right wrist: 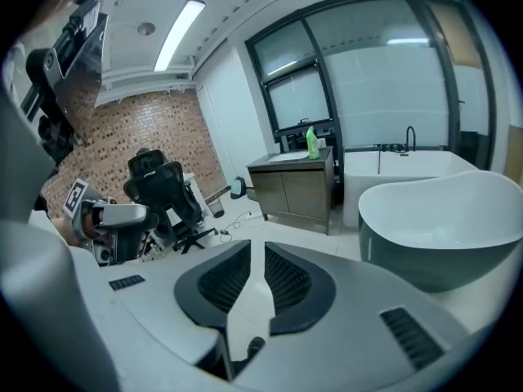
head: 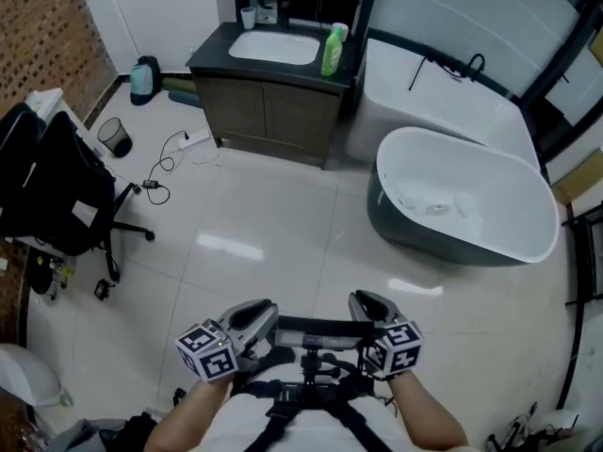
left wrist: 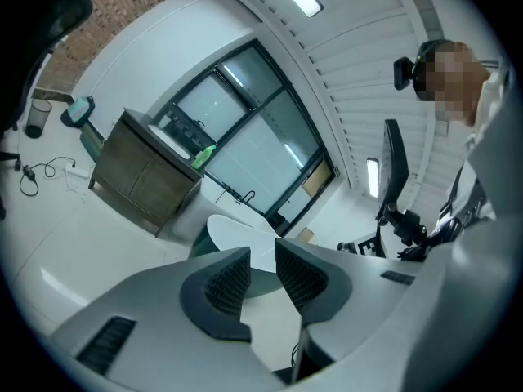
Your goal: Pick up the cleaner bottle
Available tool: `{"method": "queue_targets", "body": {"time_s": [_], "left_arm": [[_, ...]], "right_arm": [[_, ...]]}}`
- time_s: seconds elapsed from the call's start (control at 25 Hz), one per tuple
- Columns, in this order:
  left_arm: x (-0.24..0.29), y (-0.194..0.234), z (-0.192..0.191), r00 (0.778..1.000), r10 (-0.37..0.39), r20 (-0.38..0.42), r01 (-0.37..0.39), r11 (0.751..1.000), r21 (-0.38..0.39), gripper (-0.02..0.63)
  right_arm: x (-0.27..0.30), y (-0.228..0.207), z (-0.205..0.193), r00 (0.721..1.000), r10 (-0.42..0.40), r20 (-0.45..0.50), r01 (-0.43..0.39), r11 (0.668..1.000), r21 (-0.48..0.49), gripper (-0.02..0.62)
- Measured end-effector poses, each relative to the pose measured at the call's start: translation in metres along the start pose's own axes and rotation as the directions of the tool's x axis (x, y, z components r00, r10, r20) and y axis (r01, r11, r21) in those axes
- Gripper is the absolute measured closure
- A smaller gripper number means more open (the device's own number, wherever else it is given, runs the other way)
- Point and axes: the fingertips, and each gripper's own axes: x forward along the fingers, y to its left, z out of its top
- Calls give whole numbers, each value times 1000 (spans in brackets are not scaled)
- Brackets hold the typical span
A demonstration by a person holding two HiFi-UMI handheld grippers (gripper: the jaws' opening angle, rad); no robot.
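A: Grey jaws first. Left gripper (left wrist: 263, 256)?
B: Pads narrow, nearly together, nothing between them. Right gripper (right wrist: 256, 251) is the same: thin slit, empty.
A: Head view?
B: Only view with both grippers together. They sit side by side, low by the person, over white floor tiles (head: 283, 243).
A: Cleaner bottle (head: 332, 53)?
B: Green, upright on the dark vanity counter (head: 212, 56), just right of the sink basin (head: 273, 47). Well apart from both grippers. Bathtub (head: 471, 205) stands to its right.
A: Gripper views only?
B: Ceiling light (right wrist: 176, 35). The head view looks down and misses it.
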Motion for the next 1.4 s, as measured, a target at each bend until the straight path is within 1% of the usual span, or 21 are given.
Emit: {"method": "queue_targets", "body": {"time_s": [0.16, 0.24, 0.4, 0.48, 0.56, 0.76, 0.92, 1.08, 1.16, 1.24, 1.4], "left_arm": [[2, 8, 19, 997, -48, -63, 51, 998, 42, 518], [4, 16, 28, 995, -57, -81, 62, 996, 59, 518], [10, 32, 42, 997, -42, -64, 45, 998, 51, 518], [17, 40, 48, 999, -25, -49, 27, 999, 45, 518], [24, 50, 56, 999, -1, -34, 3, 998, 55, 518], [57, 78, 91, 996, 90, 10, -90, 993, 75, 518], [84, 95, 119, 988, 150, 20, -151, 986, 75, 518], [120, 105, 144, 983, 183, 33, -185, 979, 83, 518], [137, 110, 153, 978, 206, 39, -209, 975, 77, 518], [153, 113, 159, 976, 214, 42, -216, 974, 70, 518], [183, 119, 173, 971, 236, 33, -238, 966, 99, 518]], "right_arm": [[19, 11, 20, 999, -17, 30, 16, 999, 31, 541], [30, 18, 28, 999, -11, 33, 10, 999, 32, 541], [50, 19, 41, 1000, -1, 5, 1, 1000, 14, 541], [59, 11, 51, 1000, -1, -1, 1, 1000, 6, 531], [72, 1, 60, 1000, 8, 2, -8, 1000, -8, 526], [122, -33, 88, 998, 67, 3, -67, 998, -20, 518], [155, -56, 129, 994, 110, 13, -109, 993, -43, 511], [174, -86, 167, 989, 143, 27, -141, 988, -59, 511], [182, -103, 178, 989, 148, 27, -146, 987, -60, 511], [188, -118, 188, 988, 151, 27, -150, 987, -50, 511], [194, -140, 202, 987, 158, 40, -157, 987, -32, 511]]}}
